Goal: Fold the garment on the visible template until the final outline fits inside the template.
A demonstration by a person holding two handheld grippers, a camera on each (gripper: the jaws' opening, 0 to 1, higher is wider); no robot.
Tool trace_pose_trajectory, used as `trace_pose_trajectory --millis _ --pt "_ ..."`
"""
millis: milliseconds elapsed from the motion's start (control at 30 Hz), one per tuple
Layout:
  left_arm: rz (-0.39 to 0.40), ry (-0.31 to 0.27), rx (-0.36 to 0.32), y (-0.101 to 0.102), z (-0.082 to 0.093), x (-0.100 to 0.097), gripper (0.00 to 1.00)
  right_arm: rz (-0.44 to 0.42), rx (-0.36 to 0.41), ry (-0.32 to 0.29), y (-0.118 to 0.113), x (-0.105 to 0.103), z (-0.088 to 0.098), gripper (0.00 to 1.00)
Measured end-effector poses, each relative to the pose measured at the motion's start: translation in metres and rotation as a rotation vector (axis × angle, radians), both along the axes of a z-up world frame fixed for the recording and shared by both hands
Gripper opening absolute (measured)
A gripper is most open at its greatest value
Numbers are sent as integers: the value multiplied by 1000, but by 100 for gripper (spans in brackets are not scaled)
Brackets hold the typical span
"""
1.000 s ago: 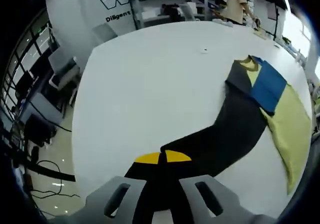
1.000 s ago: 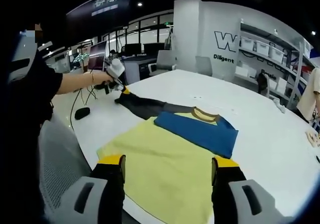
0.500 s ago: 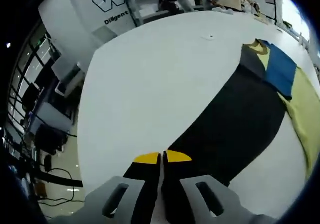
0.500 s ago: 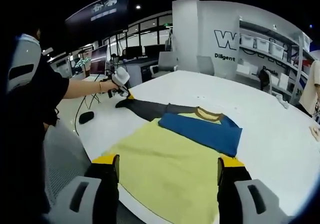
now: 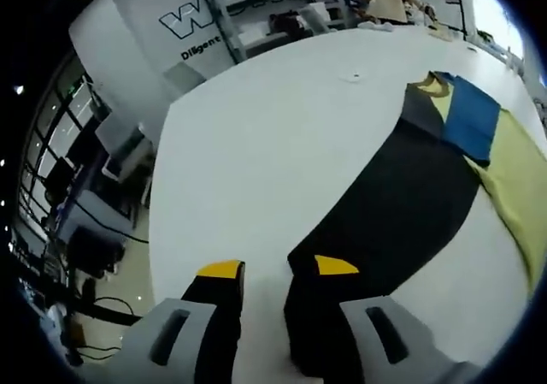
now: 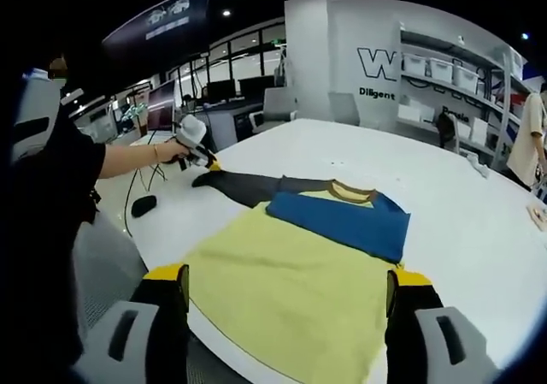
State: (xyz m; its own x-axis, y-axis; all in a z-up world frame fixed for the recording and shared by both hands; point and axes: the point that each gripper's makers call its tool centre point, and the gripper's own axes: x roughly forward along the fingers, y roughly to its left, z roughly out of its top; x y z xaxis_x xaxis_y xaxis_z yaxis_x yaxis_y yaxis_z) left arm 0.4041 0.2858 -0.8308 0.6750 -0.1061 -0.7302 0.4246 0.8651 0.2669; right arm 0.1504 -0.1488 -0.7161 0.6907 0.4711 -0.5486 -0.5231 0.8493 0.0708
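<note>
The white desk (image 6: 479, 221) carries everything, and the garment (image 6: 291, 290) serves as the landmark: a shirt with a yellow-green body, a blue chest band and a dark grey sleeve (image 5: 402, 213), lying flat across the desk's near part. No separate template outline can be made out under or around the garment, so whether it fits cannot be told. The dark sleeve lies stretched straight out from the garment's collar side, its cuff end just beside the left hand-held gripper (image 5: 273, 273), whose jaws stand apart and released; one yellow-tipped jaw rests over the cuff, the other over bare desk. In the right gripper view that same hand-held gripper sits at the far end of the sleeve, held in a person's hand (image 6: 169, 153). The right hand-held gripper (image 6: 286, 277) hangs released, jaws wide, at the garment's hem edge, grasping nothing. As a judgement, folding has hardly begun: the garment looks spread and smoothed, one sleeve extended, and every fold towards a compact outline seems left to do
</note>
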Motion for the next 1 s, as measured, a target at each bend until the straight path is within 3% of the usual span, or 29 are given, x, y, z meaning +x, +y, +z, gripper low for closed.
trace_pose_trajectory --millis 433,733,1000 --pt "-49 -27 -52 -14 17 -30 51 16 10 -4 6 -2 0 99" --pt "-97 -28 -38 -22 7 -54 49 20 11 -8 7 -5 0 99" --pt "-94 -23 -15 -12 -8 -64 49 26 6 9 8 -9 -4 99"
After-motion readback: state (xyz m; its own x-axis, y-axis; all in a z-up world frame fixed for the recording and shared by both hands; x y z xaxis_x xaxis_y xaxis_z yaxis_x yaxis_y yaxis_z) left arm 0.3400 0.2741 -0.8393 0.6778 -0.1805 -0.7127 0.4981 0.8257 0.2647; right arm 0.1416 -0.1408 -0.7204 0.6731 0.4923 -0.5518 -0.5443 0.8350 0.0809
